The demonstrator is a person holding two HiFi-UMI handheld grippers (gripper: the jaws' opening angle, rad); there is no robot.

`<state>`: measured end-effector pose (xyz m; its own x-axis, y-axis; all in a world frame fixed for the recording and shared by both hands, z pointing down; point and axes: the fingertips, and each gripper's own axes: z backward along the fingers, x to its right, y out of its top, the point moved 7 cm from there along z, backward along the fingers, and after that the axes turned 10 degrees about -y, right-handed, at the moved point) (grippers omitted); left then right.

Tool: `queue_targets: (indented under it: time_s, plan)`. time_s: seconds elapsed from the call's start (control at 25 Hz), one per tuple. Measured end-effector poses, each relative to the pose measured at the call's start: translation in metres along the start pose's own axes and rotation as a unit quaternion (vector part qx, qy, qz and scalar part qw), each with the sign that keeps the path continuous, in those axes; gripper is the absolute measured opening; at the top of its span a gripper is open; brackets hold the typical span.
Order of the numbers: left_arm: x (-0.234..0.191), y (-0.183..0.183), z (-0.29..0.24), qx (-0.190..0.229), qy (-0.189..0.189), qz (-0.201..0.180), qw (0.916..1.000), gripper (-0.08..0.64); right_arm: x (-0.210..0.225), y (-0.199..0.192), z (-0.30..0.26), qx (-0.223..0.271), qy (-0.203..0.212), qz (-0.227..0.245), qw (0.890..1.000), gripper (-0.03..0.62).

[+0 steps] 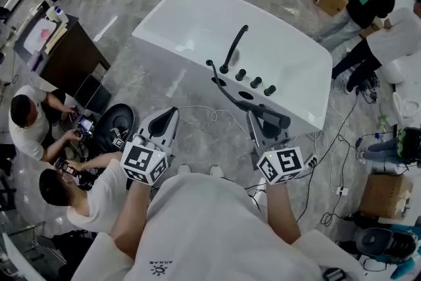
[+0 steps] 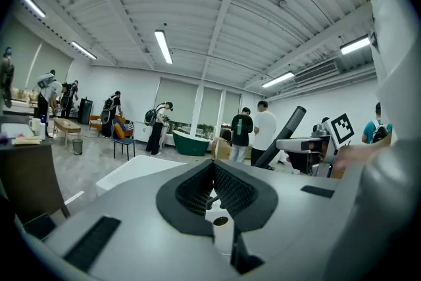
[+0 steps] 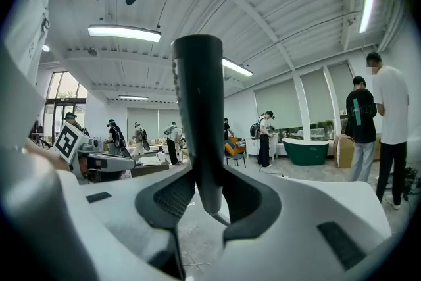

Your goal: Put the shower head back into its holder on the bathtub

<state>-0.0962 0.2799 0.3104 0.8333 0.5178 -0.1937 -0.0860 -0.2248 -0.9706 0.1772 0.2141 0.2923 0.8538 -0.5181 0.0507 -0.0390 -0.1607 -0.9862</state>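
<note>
The white bathtub point(image 1: 197, 16) lies ahead, with a black spout point(image 1: 233, 49), three knobs point(image 1: 256, 82) and an oval holder opening point(image 1: 245, 95) on its near rim. My right gripper point(image 1: 262, 120) is shut on the dark shower head point(image 1: 271, 117), just short of that rim; its hose point(image 1: 220, 85) runs back to the tub deck. In the right gripper view the shower head point(image 3: 196, 115) stands upright between the jaws of that gripper point(image 3: 200, 189). My left gripper point(image 1: 170, 112) hovers to the left, shut and holding nothing point(image 2: 212, 168).
Two people point(image 1: 29, 122) crouch at the left by a round black device point(image 1: 115, 125). Others stand at the right point(image 1: 388, 29). Cables point(image 1: 329, 161) and a cardboard box point(image 1: 385, 194) lie on the floor right of the tub. A dark desk point(image 1: 66, 52) stands at the left.
</note>
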Motion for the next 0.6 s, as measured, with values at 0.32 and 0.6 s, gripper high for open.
queue_targets:
  time_s: [0.32, 0.6]
  plan:
    - [-0.018, -0.002, 0.027, 0.000, -0.009, -0.001, 1.0000, 0.009, -0.025, -0.004, 0.001, 0.003, -0.025, 0.006, 1.000, 0.141]
    - [-0.030, -0.005, 0.039, 0.000, -0.028, -0.006, 0.9996, 0.009, -0.038, -0.005, 0.001, 0.008, -0.055, -0.001, 0.998, 0.141]
